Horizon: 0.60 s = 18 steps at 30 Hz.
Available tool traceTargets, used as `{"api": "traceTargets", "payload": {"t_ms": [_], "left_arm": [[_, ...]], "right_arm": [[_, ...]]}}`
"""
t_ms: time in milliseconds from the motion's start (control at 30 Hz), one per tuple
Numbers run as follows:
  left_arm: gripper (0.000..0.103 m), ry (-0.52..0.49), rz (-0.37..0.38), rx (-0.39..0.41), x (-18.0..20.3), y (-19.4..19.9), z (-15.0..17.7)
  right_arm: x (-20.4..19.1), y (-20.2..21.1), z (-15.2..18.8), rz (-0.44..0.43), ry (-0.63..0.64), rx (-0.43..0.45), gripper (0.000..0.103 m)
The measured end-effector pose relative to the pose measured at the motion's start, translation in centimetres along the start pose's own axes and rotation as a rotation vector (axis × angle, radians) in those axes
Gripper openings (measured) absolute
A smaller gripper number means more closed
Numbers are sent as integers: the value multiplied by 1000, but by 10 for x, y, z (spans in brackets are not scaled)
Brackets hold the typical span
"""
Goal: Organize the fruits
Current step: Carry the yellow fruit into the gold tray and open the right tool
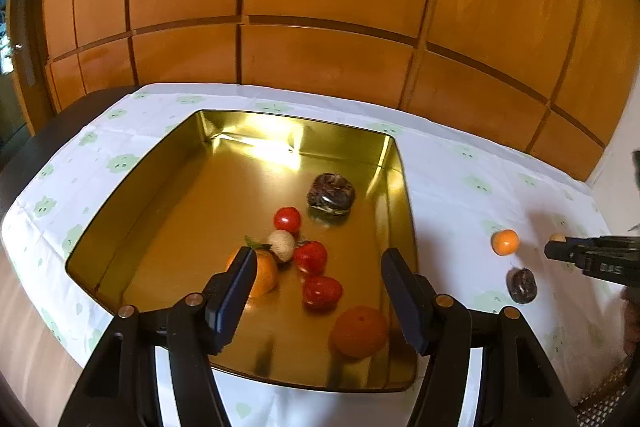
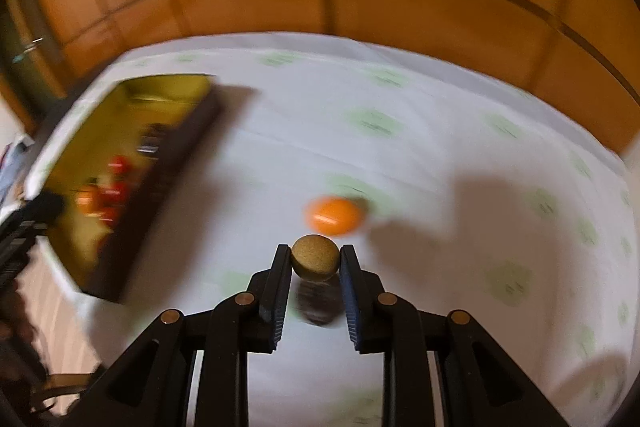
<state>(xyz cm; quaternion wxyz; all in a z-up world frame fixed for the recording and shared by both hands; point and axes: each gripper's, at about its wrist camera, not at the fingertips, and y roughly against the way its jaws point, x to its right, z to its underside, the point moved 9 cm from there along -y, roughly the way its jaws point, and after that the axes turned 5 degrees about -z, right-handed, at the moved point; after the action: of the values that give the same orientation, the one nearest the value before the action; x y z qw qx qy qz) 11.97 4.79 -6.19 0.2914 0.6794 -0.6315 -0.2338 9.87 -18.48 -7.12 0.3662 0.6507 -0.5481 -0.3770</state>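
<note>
A gold metal tray (image 1: 394,163) on the white cloth holds several fruits: three red ones (image 1: 287,219), an orange (image 1: 264,273), a red-orange one (image 1: 360,331), a pale round one (image 1: 282,245) and a dark one (image 1: 331,194). My left gripper (image 1: 320,291) is open and empty above the tray's near end. My right gripper (image 2: 315,261) is shut on a small tan ball fruit (image 2: 315,258), held above the cloth; it also shows in the left wrist view (image 1: 557,237). A small orange fruit (image 2: 335,215) and a dark fruit (image 2: 318,303) lie on the cloth right of the tray (image 2: 176,147).
The table wears a white cloth with green prints (image 1: 460,163). Wooden panelled wall (image 1: 320,7) stands behind the table. Bare cloth stretches right of the tray in the right wrist view (image 2: 480,147). The right wrist view is motion-blurred.
</note>
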Motion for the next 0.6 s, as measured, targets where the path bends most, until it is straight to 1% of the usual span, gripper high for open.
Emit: {"api": "traceTargets", "payload": {"t_ms": [133,300,467,600], "left_arm": [[65,37,-42,7,-20,-2,-3],[65,85,-89,13,-46,-5,-6],[65,116,-111,23,-62,-6,-9],[65,125,-116,17,-67,-9,-8]], "right_arm": [[-59,-4,-18,-111,95,18,24],[-119,-22,-36,-185,183,10,24],[-156,-46,-41,-195,263,-30,24],[-166,-61,-40,-169,302,-58,24]]}}
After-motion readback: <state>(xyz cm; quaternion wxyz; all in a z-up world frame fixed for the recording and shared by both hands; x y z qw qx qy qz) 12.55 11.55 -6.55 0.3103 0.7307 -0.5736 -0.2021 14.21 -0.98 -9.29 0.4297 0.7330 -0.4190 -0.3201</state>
